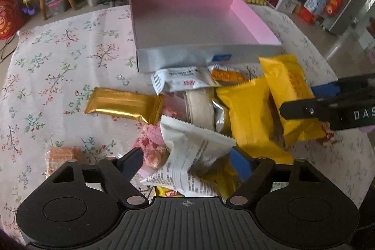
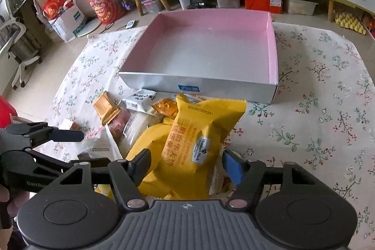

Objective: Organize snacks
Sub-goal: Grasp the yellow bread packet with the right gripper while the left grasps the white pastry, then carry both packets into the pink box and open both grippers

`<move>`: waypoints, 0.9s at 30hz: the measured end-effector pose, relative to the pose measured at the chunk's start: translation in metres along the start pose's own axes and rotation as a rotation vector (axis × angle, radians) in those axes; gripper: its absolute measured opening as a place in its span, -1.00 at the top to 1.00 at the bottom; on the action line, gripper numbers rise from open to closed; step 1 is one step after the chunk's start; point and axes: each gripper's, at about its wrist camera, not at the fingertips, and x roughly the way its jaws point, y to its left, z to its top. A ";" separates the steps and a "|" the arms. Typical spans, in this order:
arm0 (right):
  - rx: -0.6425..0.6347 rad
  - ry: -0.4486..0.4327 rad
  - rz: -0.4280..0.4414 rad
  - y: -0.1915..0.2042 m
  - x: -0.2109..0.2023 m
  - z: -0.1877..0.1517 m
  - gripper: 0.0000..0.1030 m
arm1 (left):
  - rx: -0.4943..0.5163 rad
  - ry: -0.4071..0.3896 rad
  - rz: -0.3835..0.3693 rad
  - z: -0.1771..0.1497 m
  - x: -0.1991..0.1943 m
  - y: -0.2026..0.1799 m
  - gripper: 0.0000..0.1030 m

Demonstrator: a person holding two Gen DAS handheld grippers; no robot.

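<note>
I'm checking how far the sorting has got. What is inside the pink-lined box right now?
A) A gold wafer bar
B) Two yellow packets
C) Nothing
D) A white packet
C: the pink-lined box shows only bare floor, while the snack pile, such as the yellow packet, lies on the tablecloth in front of it.

Mixed snack packets (image 1: 248, 109) heaped just before the empty pink-lined box (image 2: 271, 48).

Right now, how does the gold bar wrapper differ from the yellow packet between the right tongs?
The gold bar is slim, shiny and metallic; the yellow packet is wide, puffy and matte with printed text. The gold bar lies flat on the tablecloth at the left edge of the pile; the yellow packet sits propped atop other snacks. Nothing surrounds the gold bar; the right tongs flank the yellow packet. Both are sealed and outside the pink box.
</note>
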 end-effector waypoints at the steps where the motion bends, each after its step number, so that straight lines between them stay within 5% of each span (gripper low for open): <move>1: -0.001 0.005 -0.003 0.000 0.001 0.000 0.21 | 0.001 0.006 0.002 -0.001 0.001 0.000 -0.44; 11: 0.000 0.013 -0.004 -0.002 0.005 -0.003 0.46 | 0.006 0.000 0.024 -0.006 0.000 -0.002 0.22; 18: 0.018 -0.004 0.018 -0.004 0.000 -0.002 0.70 | -0.011 -0.039 0.039 -0.005 -0.007 -0.003 0.38; 27: 0.042 -0.051 0.036 -0.008 -0.012 0.007 0.76 | -0.039 -0.098 0.070 0.006 -0.019 -0.004 0.38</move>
